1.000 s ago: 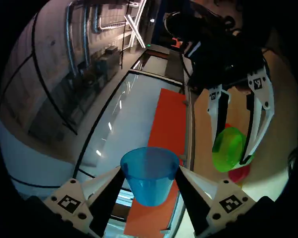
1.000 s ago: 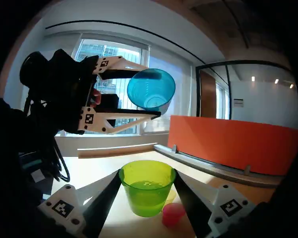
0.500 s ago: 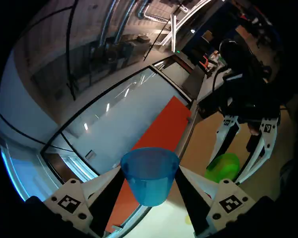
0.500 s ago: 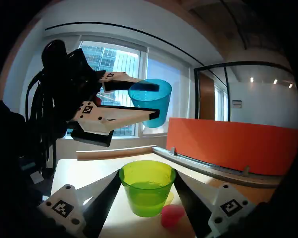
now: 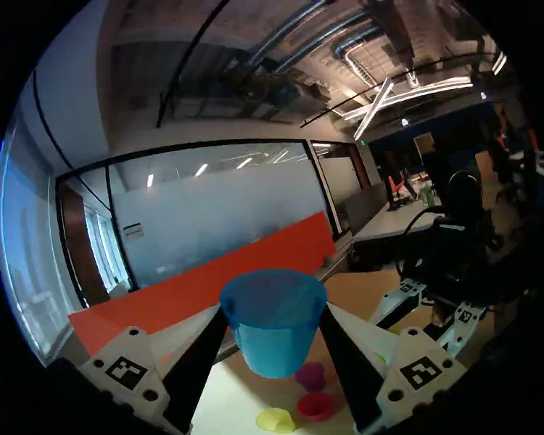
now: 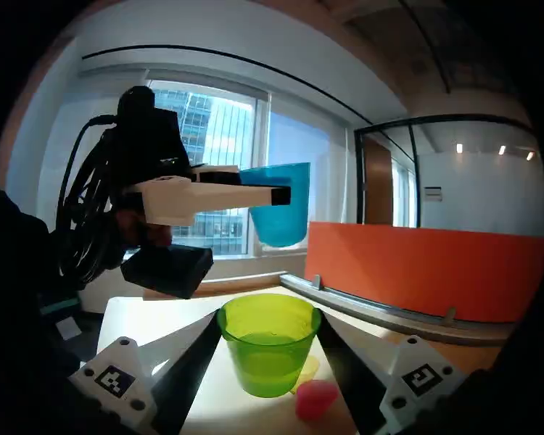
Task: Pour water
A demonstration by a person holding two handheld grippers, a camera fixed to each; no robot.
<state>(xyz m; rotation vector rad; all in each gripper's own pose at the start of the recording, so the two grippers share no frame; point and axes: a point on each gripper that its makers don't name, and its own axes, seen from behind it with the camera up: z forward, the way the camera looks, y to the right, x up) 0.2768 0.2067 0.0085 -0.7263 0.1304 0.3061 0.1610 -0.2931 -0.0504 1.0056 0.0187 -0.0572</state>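
right gripper (image 6: 269, 317): clamped on the green cup (image 6: 268, 366), one finger pressed to each side just under the rim.
green cup: translucent lime plastic, held upright above the pale table (image 6: 152, 319); water (image 6: 268, 348) is seen inside, its surface level and well below the rim.
left gripper (image 5: 273, 313): closed on the blue cup (image 5: 273, 341), which is pinched between both fingers below its lip.
blue cup: translucent blue plastic, tapered toward the base, carried upright. In the right gripper view it is seen higher than the green cup and apart from it. Whether anything is inside cannot be told.
small cups: a purple cup (image 5: 310, 375), a red cup (image 5: 316, 406) and a yellow cup (image 5: 275, 419) are grouped close together on the table, below the two held cups.
orange partition (image 6: 431, 268): set along the far edge of the table, above a grey rail.
windows (image 6: 214, 174): seen beyond the table, with tall buildings outside.
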